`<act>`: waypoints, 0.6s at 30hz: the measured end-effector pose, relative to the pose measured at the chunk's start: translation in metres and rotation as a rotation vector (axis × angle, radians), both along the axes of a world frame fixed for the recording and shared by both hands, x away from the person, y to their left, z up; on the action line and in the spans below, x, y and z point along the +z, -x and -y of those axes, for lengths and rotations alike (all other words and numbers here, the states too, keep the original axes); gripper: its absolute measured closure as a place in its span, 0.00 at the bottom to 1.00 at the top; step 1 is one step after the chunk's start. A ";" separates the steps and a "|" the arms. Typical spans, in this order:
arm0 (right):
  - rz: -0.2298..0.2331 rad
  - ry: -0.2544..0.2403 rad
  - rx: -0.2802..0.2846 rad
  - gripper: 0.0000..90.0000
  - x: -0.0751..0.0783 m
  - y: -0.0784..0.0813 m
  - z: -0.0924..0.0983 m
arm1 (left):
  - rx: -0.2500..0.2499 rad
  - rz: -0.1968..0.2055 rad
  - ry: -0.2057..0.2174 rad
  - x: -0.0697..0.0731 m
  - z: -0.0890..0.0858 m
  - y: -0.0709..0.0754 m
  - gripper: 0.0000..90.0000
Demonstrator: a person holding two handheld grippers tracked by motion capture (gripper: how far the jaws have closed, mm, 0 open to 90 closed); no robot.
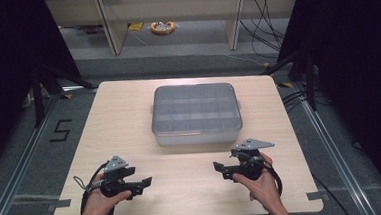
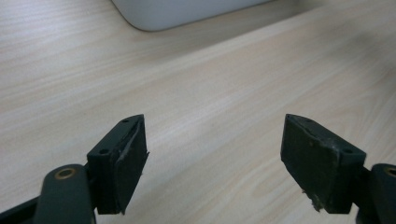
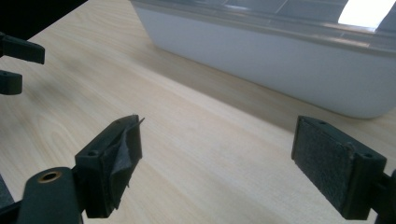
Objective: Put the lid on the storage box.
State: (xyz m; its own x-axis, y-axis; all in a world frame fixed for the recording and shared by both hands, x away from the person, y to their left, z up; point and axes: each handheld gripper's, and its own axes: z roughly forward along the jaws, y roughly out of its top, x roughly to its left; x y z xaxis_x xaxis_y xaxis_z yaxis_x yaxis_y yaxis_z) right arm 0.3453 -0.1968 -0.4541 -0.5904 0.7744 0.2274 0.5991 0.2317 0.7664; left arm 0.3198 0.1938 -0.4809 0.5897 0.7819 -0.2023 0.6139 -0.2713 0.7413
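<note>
- Table (image 1: 129, 121): pale wood, bare but for one box; dark floor, cables and shelving legs beyond the far edge, well clear of the work.
- Box (image 1: 196, 113): clear, lidded, divided into compartments, sitting at mid-table toward the far side, lid apparently on; seen close in the right gripper view as a pale wall (image 3: 280, 70), and as a corner (image 2: 177, 11) at the top of the left gripper view.
- Left gripper (image 1: 144, 183): near the front left, aimed inward across the table, jaws spread wide with nothing between them, only bare wood below (image 2: 212, 154).
- Right gripper (image 1: 218, 167): near the front right, just short of the box's near wall, jaws likewise wide and empty (image 3: 215, 161); the other gripper's tips visible far off at the edge of that view.
- Nothing in the way between either gripper and the box.
- Likely risks: smooth, rounded plastic walls slipping out of a pinch; one-sided push sliding the light box across the slick table; uneven grips from the two sides tilting it or popping the lid.
- Worn, peeling pad on each gripper's one jaw: weaker friction, so possibly a poorer hold.
</note>
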 end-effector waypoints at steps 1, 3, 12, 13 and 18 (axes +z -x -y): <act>0.002 0.002 0.010 0.19 -0.002 0.001 0.000 | 0.009 0.004 0.000 -0.002 0.001 0.003 0.25; -0.010 -0.001 0.024 0.19 -0.005 0.006 -0.003 | -0.005 0.016 -0.007 -0.005 0.001 0.006 0.25; -0.006 0.024 0.067 0.19 -0.017 0.024 -0.009 | -0.023 0.020 -0.011 -0.014 0.008 0.023 0.24; -0.016 0.021 0.072 0.19 -0.019 0.026 -0.009 | -0.024 0.020 -0.007 -0.015 0.010 0.025 0.24; -0.040 0.026 0.079 0.19 -0.027 0.036 -0.008 | -0.051 0.015 -0.026 -0.017 0.014 0.032 0.23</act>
